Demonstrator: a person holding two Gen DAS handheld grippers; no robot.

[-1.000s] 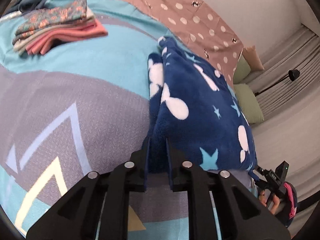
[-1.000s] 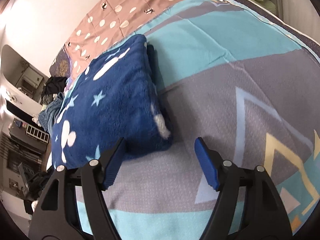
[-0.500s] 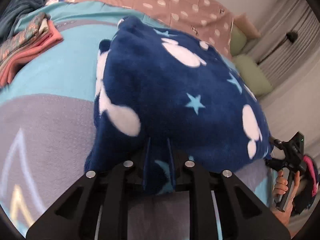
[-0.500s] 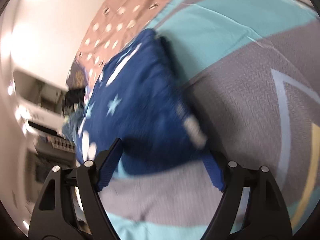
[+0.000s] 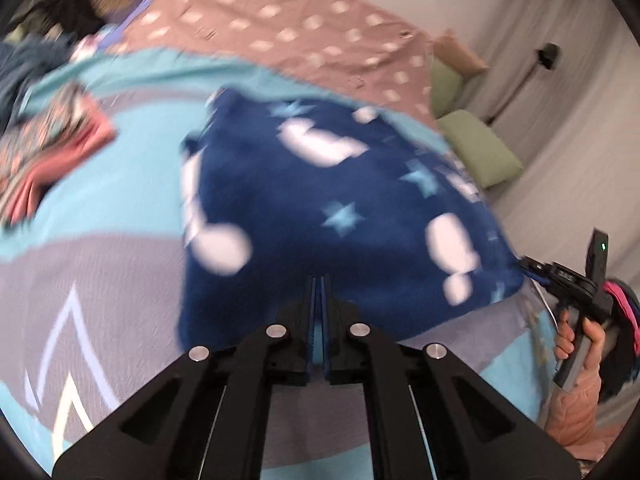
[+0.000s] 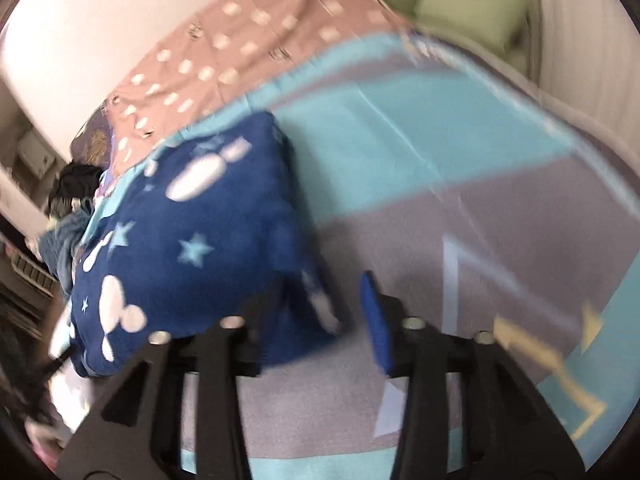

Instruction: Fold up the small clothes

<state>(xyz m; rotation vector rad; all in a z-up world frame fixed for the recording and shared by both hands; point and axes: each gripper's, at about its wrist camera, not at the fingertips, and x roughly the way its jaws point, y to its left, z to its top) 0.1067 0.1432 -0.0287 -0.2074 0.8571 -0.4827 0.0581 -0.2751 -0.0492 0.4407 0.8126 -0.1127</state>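
Fleece garment (image 5: pixel 328 216) pinched by left gripper (image 5: pixel 319 292).

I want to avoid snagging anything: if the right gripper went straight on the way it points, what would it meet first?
Most likely the blue fleece garment: its near corner already lies between the right gripper fingers, which have just been closing. Beyond it lies only the bedspread. The picture is blurred, so depth is uncertain.

We see both views smeared by motion blur: the blue fleece (image 5: pixel 304 208), the dotted sheet (image 5: pixel 288 36) and the bed cover (image 6: pixel 460 128) all lose their edges. The black tongs arms stay sharper. Light is soft and even indoors; the wall (image 6: pixel 100 12) glares white. The fisheye bends lines, and the corners go dark.
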